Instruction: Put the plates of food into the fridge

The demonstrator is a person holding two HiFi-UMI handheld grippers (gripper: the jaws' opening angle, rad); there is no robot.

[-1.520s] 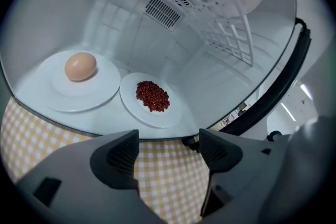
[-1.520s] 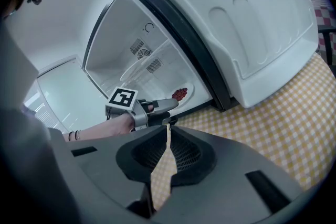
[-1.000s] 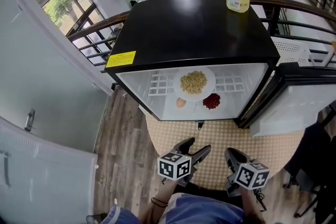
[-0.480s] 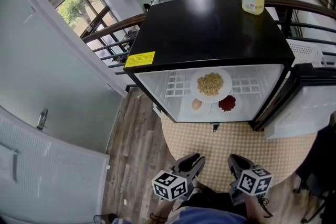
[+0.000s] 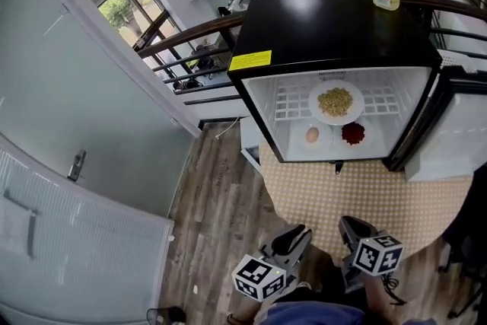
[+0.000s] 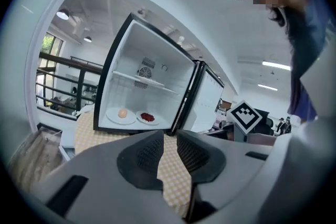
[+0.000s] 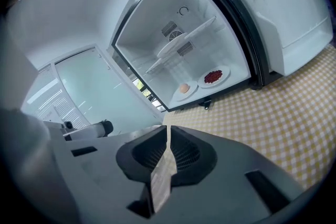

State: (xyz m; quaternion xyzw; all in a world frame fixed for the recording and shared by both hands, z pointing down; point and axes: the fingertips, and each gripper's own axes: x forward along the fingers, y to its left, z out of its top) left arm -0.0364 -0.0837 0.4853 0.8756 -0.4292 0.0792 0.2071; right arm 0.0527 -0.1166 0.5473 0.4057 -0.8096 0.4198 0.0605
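Plates (image 5: 335, 102) sit in the fridge (image 5: 335, 19); left tongs (image 6: 169, 136) closing empty, right tongs (image 7: 167, 129) shut empty; I'd ease the door (image 5: 449, 148) closed

We find the fridge (image 5: 335, 27) mouth open, its door (image 5: 450, 139) swung wide at the counter's (image 5: 365, 194) right edge. The wire shelf (image 5: 292, 103) leaves room either side of the noodle plate (image 5: 335, 102). The egg plate (image 5: 312, 136) and the red-food plate (image 5: 353, 134) crowd the fridge floor.

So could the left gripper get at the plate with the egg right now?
Probably yes, after moving forward. The left gripper hangs back from the fridge, jaws closing on nothing. The door stands open and nothing blocks the egg plate on the fridge floor.
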